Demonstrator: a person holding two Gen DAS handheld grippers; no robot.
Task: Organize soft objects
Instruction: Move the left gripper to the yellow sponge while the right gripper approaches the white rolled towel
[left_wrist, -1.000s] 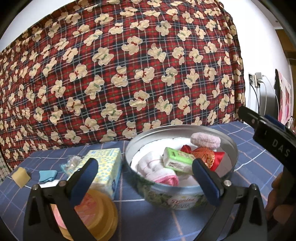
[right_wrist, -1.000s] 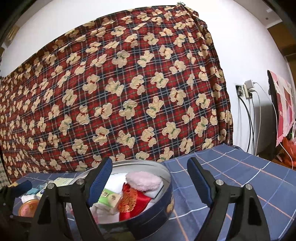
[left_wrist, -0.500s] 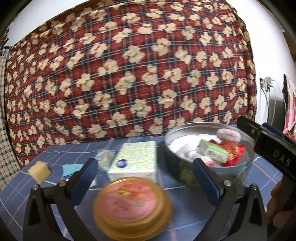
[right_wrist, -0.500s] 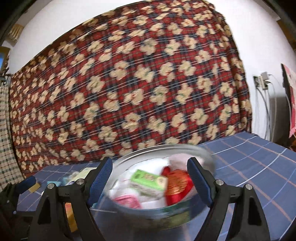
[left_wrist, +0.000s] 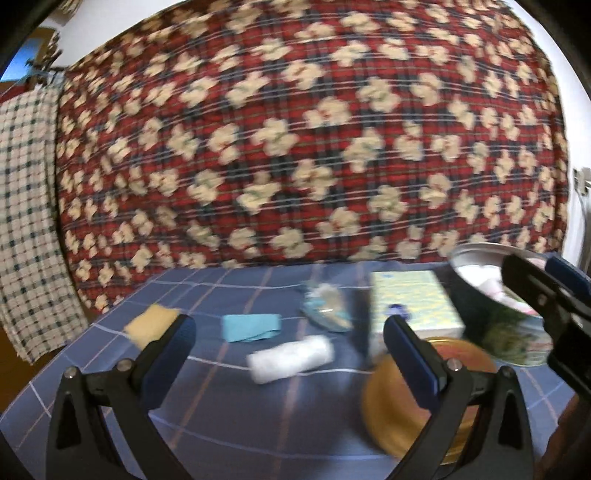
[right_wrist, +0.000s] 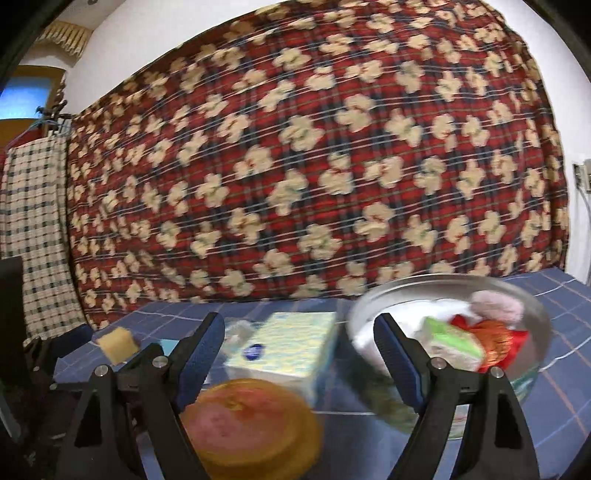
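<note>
Both my grippers, left gripper and right gripper, gape empty; the white roll looks light, squashy, best pinched mid-length

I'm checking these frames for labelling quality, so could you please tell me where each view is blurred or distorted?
Left wrist view: motion blur smears the white roll, tissue box and gold lid; the left gripper stays sharp; fisheye bulges the plaid blanket. Right wrist view: the tin and its contents streak sideways, the lid is soft, the right gripper is crisp.
</note>
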